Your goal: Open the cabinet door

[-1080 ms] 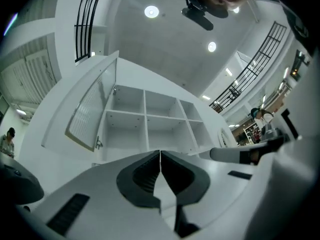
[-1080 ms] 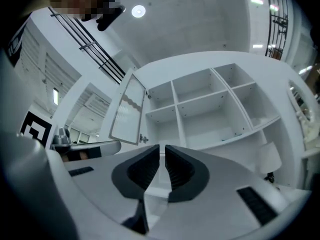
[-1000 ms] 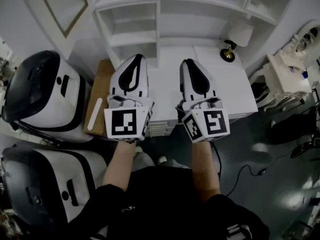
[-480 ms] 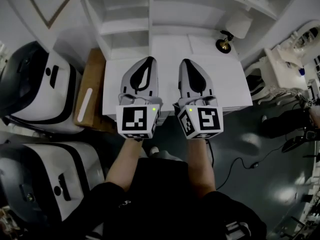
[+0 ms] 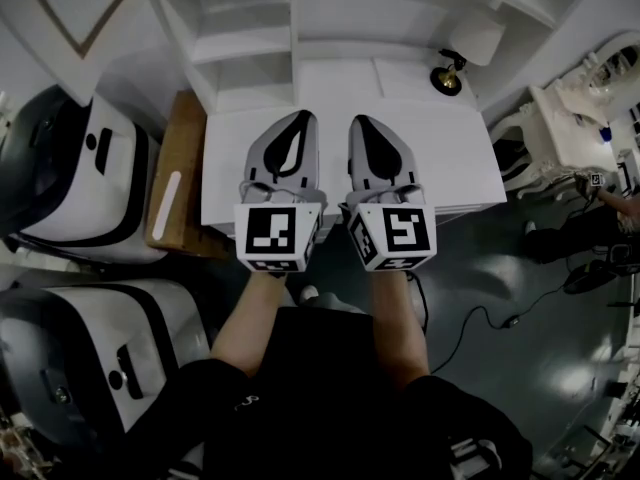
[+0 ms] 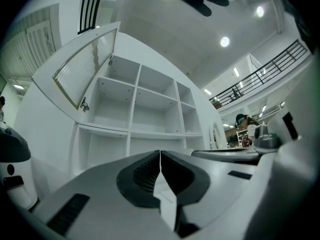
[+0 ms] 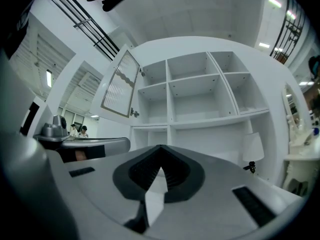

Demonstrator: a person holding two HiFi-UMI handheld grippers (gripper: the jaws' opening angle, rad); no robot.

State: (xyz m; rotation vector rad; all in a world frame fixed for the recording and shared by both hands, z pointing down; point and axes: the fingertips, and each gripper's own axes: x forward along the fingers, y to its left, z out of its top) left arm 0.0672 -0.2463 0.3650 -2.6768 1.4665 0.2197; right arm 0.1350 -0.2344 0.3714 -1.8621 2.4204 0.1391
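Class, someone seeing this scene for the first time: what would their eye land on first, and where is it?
The left gripper and right gripper lie side by side mid-frame in the head view, both shut and empty. Beyond them stands a white shelf unit with bare compartments, its louvred cabinet door swung open at upper left.

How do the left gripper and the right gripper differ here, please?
On the left gripper the marker cube faces the head camera almost squarely; on the right gripper it is turned, showing two faces. The left gripper lies nearer the wooden board; the right gripper nearer the lamp. Both are shut, empty and point at the cabinet.
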